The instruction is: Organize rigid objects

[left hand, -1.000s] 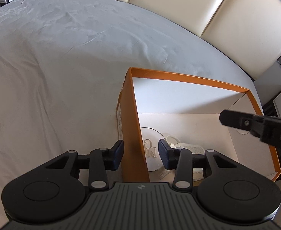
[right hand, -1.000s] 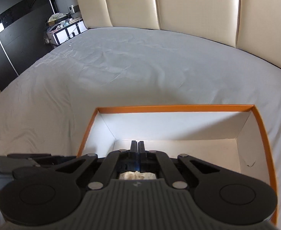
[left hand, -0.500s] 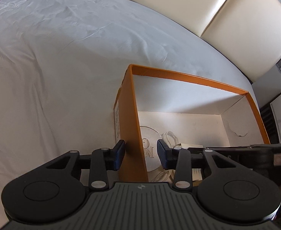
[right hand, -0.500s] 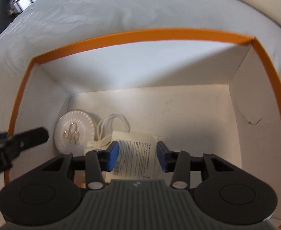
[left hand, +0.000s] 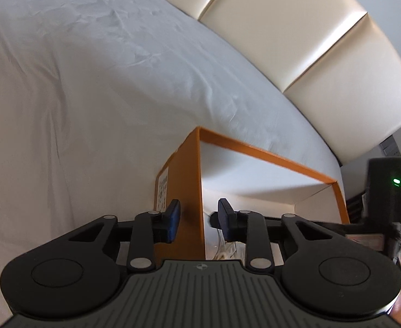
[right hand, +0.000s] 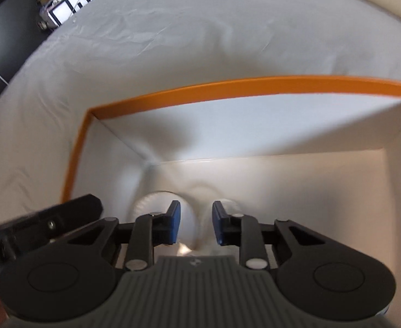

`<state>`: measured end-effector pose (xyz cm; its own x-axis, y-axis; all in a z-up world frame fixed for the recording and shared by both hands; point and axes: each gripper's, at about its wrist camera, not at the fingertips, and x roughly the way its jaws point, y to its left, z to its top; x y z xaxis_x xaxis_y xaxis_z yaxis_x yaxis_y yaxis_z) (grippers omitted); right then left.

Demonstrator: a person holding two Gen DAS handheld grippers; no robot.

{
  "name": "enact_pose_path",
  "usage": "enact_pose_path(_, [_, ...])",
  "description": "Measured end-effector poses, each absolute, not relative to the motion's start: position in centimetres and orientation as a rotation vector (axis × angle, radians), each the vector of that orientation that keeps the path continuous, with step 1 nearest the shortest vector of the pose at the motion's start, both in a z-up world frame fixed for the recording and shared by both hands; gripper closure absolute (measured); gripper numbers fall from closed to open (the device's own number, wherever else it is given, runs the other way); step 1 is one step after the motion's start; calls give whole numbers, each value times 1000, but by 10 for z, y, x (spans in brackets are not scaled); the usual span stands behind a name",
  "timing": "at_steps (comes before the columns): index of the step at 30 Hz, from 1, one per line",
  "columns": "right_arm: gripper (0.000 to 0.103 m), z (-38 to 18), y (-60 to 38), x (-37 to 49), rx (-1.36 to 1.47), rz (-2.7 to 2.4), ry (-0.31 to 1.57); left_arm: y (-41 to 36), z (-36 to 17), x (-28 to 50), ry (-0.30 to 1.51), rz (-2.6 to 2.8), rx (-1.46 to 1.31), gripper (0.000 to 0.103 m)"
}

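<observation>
With the left tool (left hand: 197, 220) clamped on the orange cardboard box's (right hand: 227, 86) wall on the bed, the right tool (right hand: 194, 225), just narrowing, stands unclamped over the white round embossed disc (right hand: 156, 205) inside, unlifted.

A bed (right hand: 173, 41) with a wrinkled pale grey sheet carries an open orange-rimmed box (right hand: 227, 84).
</observation>
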<state>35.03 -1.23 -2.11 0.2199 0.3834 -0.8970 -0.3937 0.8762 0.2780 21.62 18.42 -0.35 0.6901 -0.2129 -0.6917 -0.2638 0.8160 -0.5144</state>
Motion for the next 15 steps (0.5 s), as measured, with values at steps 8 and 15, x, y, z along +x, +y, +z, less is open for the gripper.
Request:
enact_pose_path(8, [74, -41, 13, 361, 33, 512, 1275, 196, -3, 216, 766, 39, -688, 74])
enact_pose_path(15, [68, -37, 25, 347, -112, 564, 1290, 197, -4, 217, 781, 35, -689, 74])
